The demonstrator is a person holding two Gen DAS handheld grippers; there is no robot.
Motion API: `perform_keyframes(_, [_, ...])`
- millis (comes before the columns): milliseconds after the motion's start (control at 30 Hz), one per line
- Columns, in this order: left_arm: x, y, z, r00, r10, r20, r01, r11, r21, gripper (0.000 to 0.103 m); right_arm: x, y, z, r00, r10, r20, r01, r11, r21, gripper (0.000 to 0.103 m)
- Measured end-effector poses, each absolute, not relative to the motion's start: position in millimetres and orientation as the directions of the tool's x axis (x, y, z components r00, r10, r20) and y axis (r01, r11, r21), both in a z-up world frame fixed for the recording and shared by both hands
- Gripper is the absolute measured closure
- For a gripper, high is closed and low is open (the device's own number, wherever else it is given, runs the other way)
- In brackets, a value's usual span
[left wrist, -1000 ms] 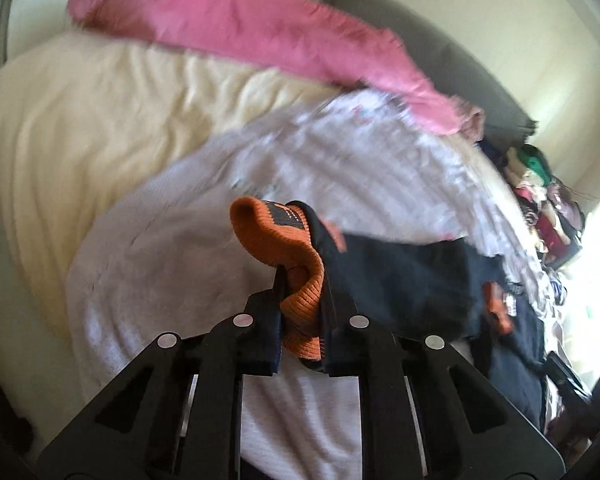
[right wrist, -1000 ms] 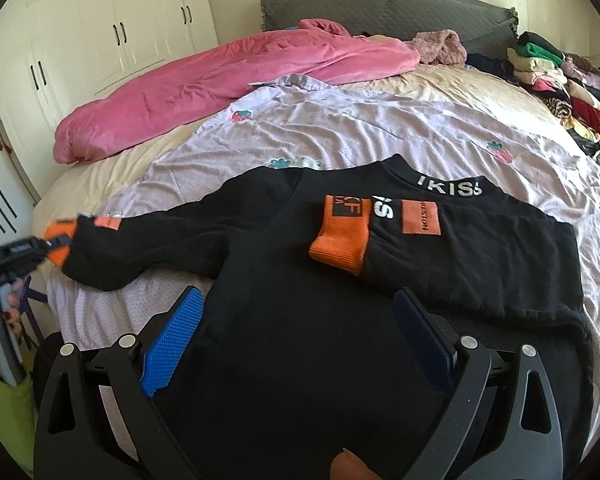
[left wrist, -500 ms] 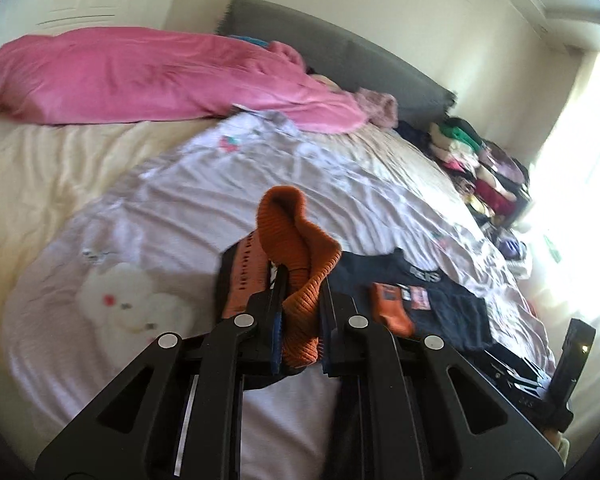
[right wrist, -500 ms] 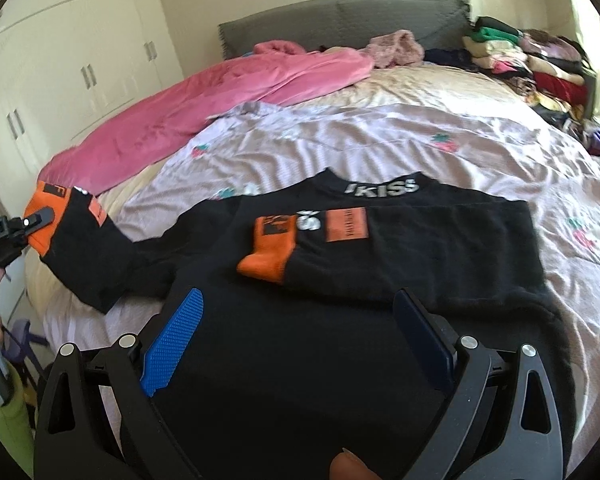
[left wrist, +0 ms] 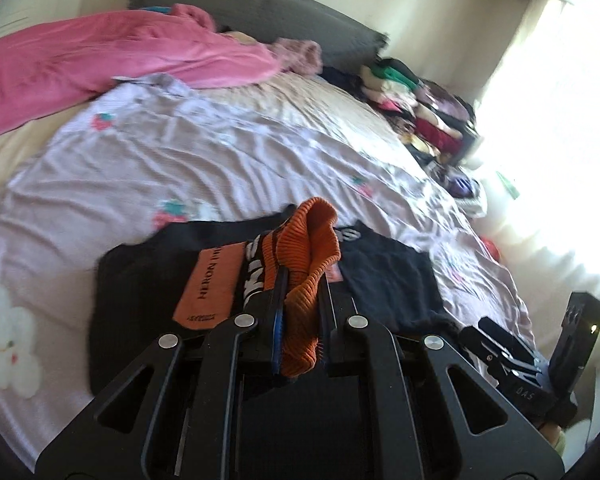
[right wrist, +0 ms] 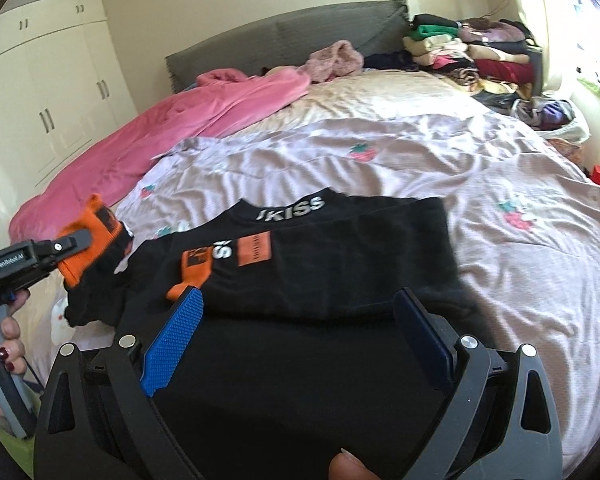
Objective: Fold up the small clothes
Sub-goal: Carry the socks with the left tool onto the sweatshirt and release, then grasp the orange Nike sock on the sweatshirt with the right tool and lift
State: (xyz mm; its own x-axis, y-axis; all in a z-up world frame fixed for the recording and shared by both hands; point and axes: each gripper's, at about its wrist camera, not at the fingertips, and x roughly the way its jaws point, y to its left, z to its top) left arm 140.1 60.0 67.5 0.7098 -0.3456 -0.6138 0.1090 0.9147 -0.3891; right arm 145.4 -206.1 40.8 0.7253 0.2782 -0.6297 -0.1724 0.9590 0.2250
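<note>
A black sweatshirt (right wrist: 340, 248) with orange cuffs and white lettering lies on the lilac sheet (right wrist: 480, 168); it also shows in the left wrist view (left wrist: 388, 276). Its right sleeve is folded across the chest, orange cuff (right wrist: 194, 268) down. My left gripper (left wrist: 302, 280) is shut on the other sleeve's orange cuff (left wrist: 310, 240) and holds it lifted above the sweatshirt's left side; it shows in the right wrist view (right wrist: 74, 242) too. My right gripper (right wrist: 300, 308) is open and empty, low over the sweatshirt's hem; it appears in the left wrist view (left wrist: 500, 348).
A pink duvet (right wrist: 180, 128) lies along the far left of the bed. A grey headboard (right wrist: 280, 36) stands behind. Stacked folded clothes (right wrist: 472, 52) sit at the far right. White wardrobe doors (right wrist: 48, 100) are left. A bright window (left wrist: 560, 140) is right.
My left gripper has carried the orange cuff up and rightward, from out at the left toward the sweatshirt's body. My right gripper has stayed open, and its view has swung left.
</note>
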Motion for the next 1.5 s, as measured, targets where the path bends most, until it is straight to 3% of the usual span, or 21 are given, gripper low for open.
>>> perform_keyframes(467, [163.4,-18.0,36.4,0.567,-0.471,-0.676,0.284,0.882,-0.376,0.095,143.0,-238.9,44.8,0.758,0.181,-0.627,-0.068,0.977,0.200,0.008])
perform_keyframes(633, [163.2,-26.2,35.9,0.530,-0.491,-0.691,0.341,0.870,-0.357,0.083,147.4,-228.0,36.4,0.735,0.175,-0.656,-0.074,0.981,0.179,0.008])
perform_keyframes(700, [162.5,-22.3,43.0,0.533,-0.501,-0.682,0.355,0.864,-0.357,0.058,148.7,-220.9,33.2,0.724,0.183,-0.665,-0.088,0.981,0.174,0.008])
perform_keyframes(900, [161.1,11.4,62.6,0.606,-0.496,-0.622,0.322,0.868,-0.378,0.056,152.8,-188.5,20.3,0.669,0.256,-0.698,-0.177,0.967,0.185,0.008])
perform_keyframes(1033, [169.3,35.2,61.3,0.638,-0.453,-0.622,0.265,0.888,-0.375,0.046,159.2,-176.2,-2.6,0.598,0.304,-0.741,-0.196,0.953,0.233,0.008])
perform_keyframes(1233, [189.6,69.2,53.5,0.711,-0.290,-0.641,0.116,0.947,-0.299,0.041,170.8,-166.7,-31.3,0.538,0.314,-0.782,-0.171,0.949,0.263,0.008])
perform_keyframes(1400, [195.9,101.4,57.4,0.728,-0.288,-0.622,0.061,0.931,-0.361,0.040,186.6,-159.1,-47.4,0.505,0.334,-0.796,-0.153,0.942,0.298,0.025])
perform_keyframes(1467, [195.5,115.3,62.5,0.748,-0.269,-0.607,0.031,0.928,-0.372,0.035,193.1,-154.7,-47.5,0.503,0.351,-0.790,-0.159,0.936,0.315,0.049])
perform_keyframes(1500, [195.5,121.9,64.1,0.756,-0.257,-0.602,0.015,0.926,-0.376,0.033,195.9,-152.7,-47.7,0.500,0.356,-0.790,-0.161,0.934,0.319,0.054])
